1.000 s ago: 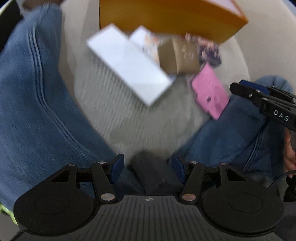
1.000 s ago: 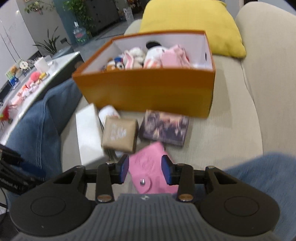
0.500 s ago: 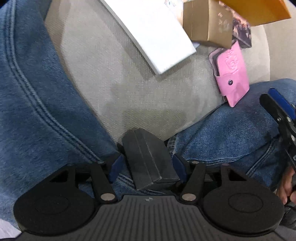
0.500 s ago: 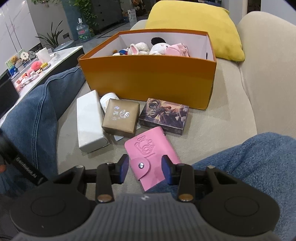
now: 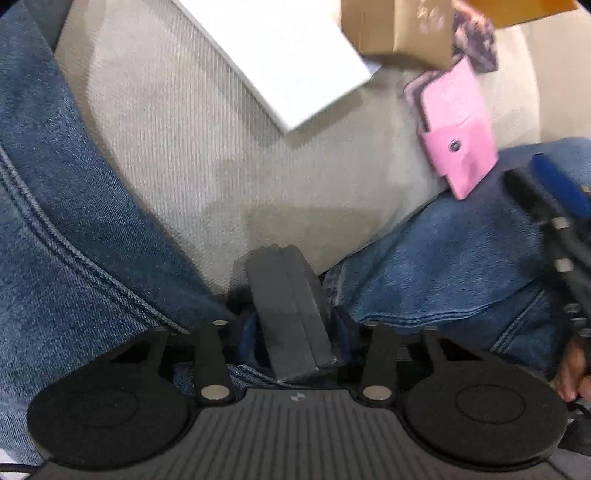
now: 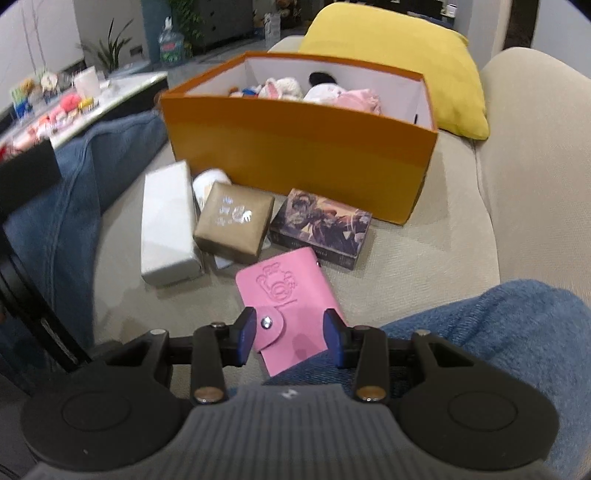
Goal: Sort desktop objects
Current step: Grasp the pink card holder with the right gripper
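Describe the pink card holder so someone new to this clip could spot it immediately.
Start at the orange box on the beige sofa; several small boxes lie before it. Nearest the camera lies the pink card holder, the only pink, soft, snap-fastened item there.

My left fingertips (image 5: pixel 246 338) hidden behind dark case (image 5: pixel 291 314); orange box (image 5: pixel 517 11) cut off beyond brown box (image 5: pixel 399 31).

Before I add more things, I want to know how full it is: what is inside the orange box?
The orange box holds soft toys: white plush, pink plush, something black and small colourful bits. Its front wall hides everything lower down, so its depth of filling cannot be seen.
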Action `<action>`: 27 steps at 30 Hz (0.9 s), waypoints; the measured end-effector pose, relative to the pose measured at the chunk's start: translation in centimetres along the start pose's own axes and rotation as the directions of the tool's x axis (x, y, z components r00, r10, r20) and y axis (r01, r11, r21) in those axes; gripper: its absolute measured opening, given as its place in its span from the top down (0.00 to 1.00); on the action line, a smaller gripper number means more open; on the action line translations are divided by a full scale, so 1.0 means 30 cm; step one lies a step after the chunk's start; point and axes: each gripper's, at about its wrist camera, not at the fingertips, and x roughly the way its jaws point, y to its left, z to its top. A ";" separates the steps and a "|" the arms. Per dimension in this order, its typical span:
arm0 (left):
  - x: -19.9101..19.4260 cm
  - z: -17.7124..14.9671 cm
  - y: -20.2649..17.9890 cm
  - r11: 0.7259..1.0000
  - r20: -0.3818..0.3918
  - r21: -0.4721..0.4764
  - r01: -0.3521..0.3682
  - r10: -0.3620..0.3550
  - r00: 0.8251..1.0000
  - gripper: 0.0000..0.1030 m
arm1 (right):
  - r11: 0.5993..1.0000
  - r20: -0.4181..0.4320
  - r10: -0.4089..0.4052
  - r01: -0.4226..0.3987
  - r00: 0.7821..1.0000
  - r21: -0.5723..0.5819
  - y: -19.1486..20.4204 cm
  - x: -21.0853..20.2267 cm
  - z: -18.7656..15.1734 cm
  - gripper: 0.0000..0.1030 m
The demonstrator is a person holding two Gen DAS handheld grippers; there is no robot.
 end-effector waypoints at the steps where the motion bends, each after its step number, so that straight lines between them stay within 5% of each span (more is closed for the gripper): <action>1: -0.020 -0.012 -0.001 1.000 0.034 0.003 0.008 -0.008 0.999 0.57 | 1.000 -0.008 -0.005 0.005 1.000 -0.019 0.012 0.010 0.002 0.50; 5: -0.120 -0.060 -0.020 0.996 0.198 0.085 -0.007 -0.010 0.980 0.62 | 0.994 -0.047 -0.039 0.034 0.998 -0.106 0.077 0.061 0.017 0.46; 10: -0.232 -0.132 -0.030 0.986 0.449 0.129 -0.109 0.040 0.893 0.63 | 0.972 -0.097 -0.127 0.104 0.987 -0.209 0.157 0.144 0.038 0.45; 13: -0.257 -0.123 0.021 0.980 0.525 0.137 -0.146 0.053 0.850 0.62 | 0.957 -0.120 -0.176 0.142 0.977 -0.251 0.189 0.190 0.043 0.44; 18: -0.258 -0.110 0.032 0.984 0.592 0.110 -0.137 0.046 0.805 0.63 | 0.921 -0.142 -0.275 0.218 0.951 -0.324 0.229 0.271 0.031 0.37; 23: -0.230 -0.093 0.033 0.990 0.606 0.103 -0.098 0.016 0.795 0.63 | 0.897 -0.128 -0.318 0.254 0.939 -0.361 0.235 0.307 0.022 0.29; 27: -0.223 -0.098 0.043 0.992 0.602 0.101 -0.072 -0.003 0.799 0.63 | 0.911 -0.125 -0.300 0.246 0.946 -0.331 0.205 0.284 0.028 0.40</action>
